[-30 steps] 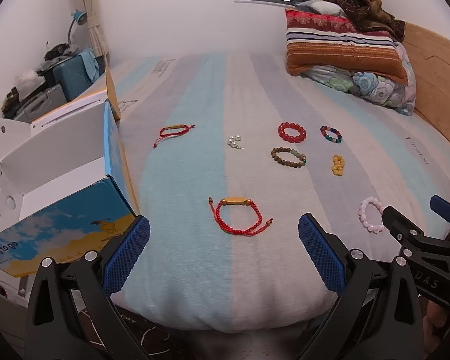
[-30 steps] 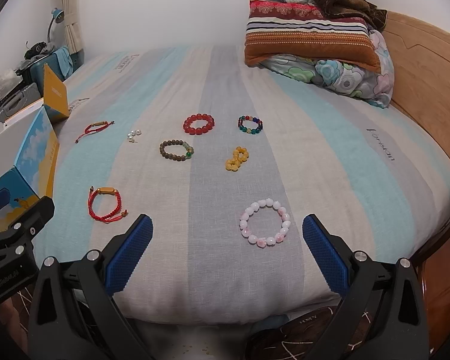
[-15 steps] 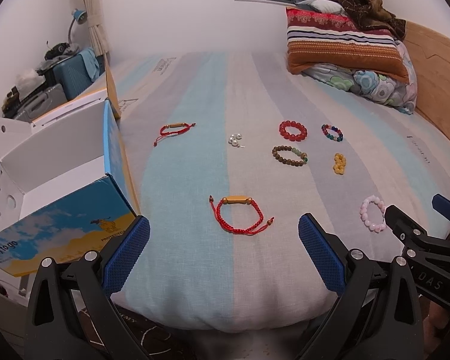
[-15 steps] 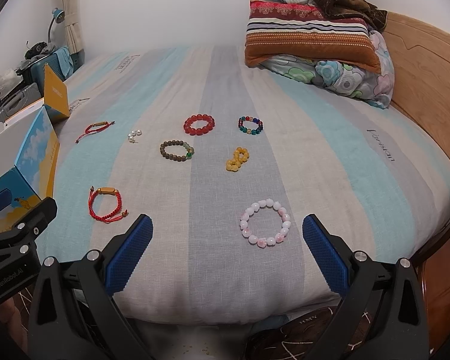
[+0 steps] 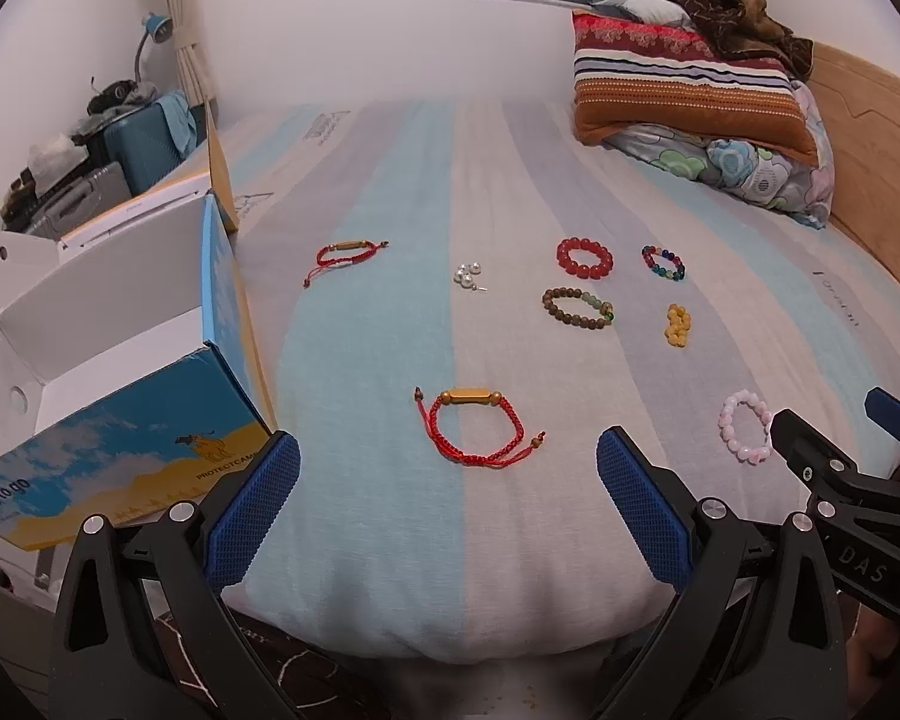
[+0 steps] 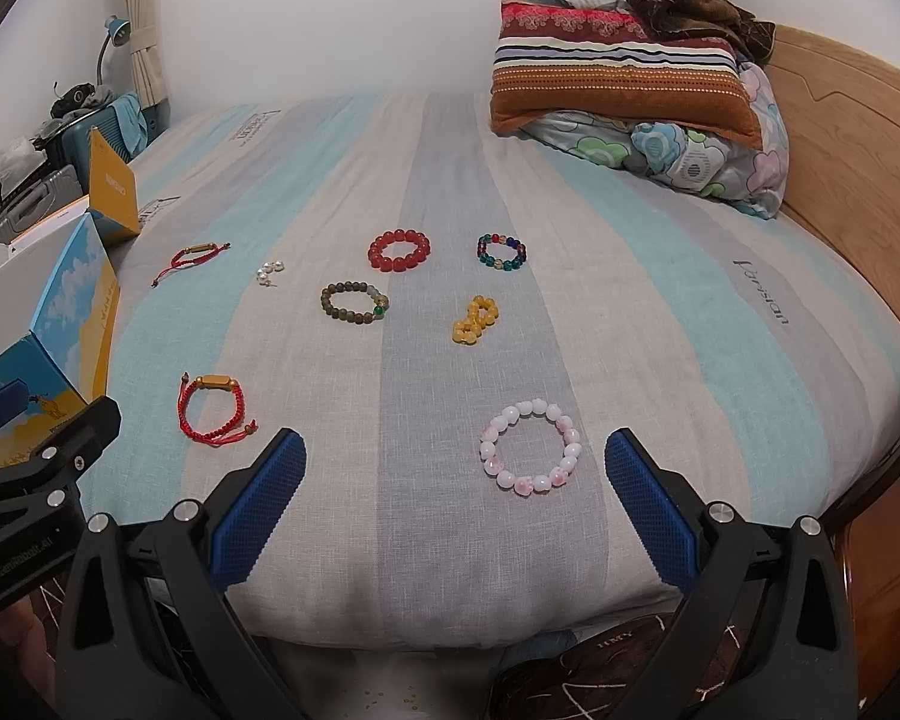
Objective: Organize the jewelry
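Observation:
Several pieces of jewelry lie spread on the striped bed. A red cord bracelet (image 5: pixel 474 429) with a gold bar lies just ahead of my open, empty left gripper (image 5: pixel 447 492). A pink bead bracelet (image 6: pixel 531 447) lies just ahead of my open, empty right gripper (image 6: pixel 453 495). Farther back are a second red cord bracelet (image 5: pixel 342 255), pearl earrings (image 5: pixel 468 276), a brown bead bracelet (image 5: pixel 576 307), a red bead bracelet (image 5: pixel 583 257), a multicolour bead bracelet (image 5: pixel 663 263) and a yellow bead piece (image 5: pixel 678 325).
An open blue and white cardboard box (image 5: pixel 108 360) stands at the bed's left edge. Pillows and a blanket (image 5: pixel 690 90) are piled at the far right by the wooden headboard (image 6: pixel 858 150). Suitcases and clutter (image 5: pixel 90 156) stand at the far left.
Both grippers have drifted very slightly; the view is nearly the same. No jewelry has moved.

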